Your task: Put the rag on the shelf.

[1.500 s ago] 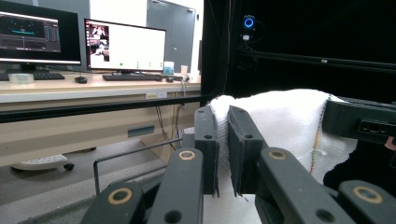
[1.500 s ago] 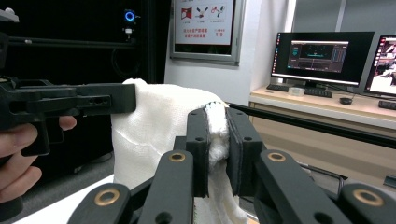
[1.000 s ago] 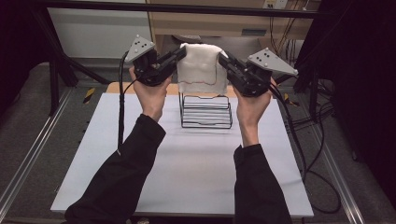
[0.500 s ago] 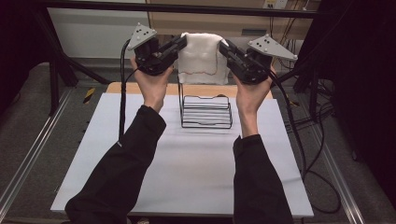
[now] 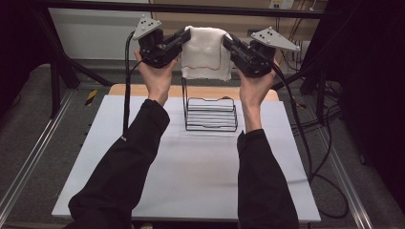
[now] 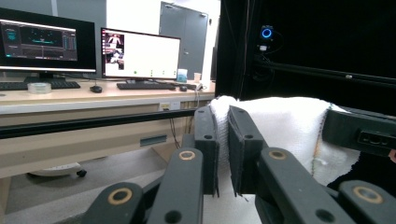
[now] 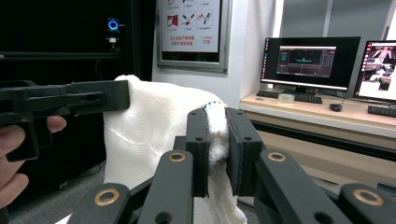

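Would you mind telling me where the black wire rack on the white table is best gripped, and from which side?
Grip the black wire rack by its tall upright loop at the back left, coming from above. That thin wire stands clear of the ribs and fits between jaws, and the white towel hangs overhead.

In the left gripper view, the left gripper [image 6: 223, 140] pinches the near edge of a white towel [image 6: 289, 126], whose far end seems to be held by the right gripper [image 6: 359, 133], with two monitors [image 6: 140, 55] behind.
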The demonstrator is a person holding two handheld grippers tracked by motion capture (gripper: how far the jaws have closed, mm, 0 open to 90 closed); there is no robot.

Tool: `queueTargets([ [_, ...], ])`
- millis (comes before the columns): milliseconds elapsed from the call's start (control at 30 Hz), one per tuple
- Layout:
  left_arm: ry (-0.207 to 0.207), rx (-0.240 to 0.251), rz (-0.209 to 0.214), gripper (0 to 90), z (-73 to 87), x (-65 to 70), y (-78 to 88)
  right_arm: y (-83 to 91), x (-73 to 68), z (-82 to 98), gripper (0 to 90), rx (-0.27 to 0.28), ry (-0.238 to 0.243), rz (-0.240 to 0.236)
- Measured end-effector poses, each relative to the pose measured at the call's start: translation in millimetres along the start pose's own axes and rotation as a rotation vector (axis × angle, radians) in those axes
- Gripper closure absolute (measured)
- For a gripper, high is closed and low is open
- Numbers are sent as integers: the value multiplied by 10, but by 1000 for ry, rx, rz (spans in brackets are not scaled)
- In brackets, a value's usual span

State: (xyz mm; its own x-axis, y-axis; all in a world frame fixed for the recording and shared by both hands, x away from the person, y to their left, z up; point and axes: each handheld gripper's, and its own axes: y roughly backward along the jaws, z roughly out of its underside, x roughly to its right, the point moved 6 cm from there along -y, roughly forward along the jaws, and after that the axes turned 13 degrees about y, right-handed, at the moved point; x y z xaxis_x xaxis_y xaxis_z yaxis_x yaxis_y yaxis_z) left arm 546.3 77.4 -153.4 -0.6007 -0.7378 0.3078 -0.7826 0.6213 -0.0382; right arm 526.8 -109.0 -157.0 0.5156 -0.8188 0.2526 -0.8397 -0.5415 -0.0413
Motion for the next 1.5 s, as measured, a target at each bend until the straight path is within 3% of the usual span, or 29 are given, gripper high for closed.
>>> queueTargets([
  [267, -14, -13, -14, 829, -20, -69, -100, -113, 63, 10, 805, -3, -8, 5],
  [433, 9, -17, -10, 829, -11, -134, -186, -180, 102, 33, 805, -14, -9, 6],
  [733, -12, -39, -23, 829, 61, -192, -291, -250, 166, 130, 805, -42, -15, 8],
  [1500, -30, -92, -8, 828, 335, -255, -322, -216, 160, 389, 803, -85, -22, -8],
])
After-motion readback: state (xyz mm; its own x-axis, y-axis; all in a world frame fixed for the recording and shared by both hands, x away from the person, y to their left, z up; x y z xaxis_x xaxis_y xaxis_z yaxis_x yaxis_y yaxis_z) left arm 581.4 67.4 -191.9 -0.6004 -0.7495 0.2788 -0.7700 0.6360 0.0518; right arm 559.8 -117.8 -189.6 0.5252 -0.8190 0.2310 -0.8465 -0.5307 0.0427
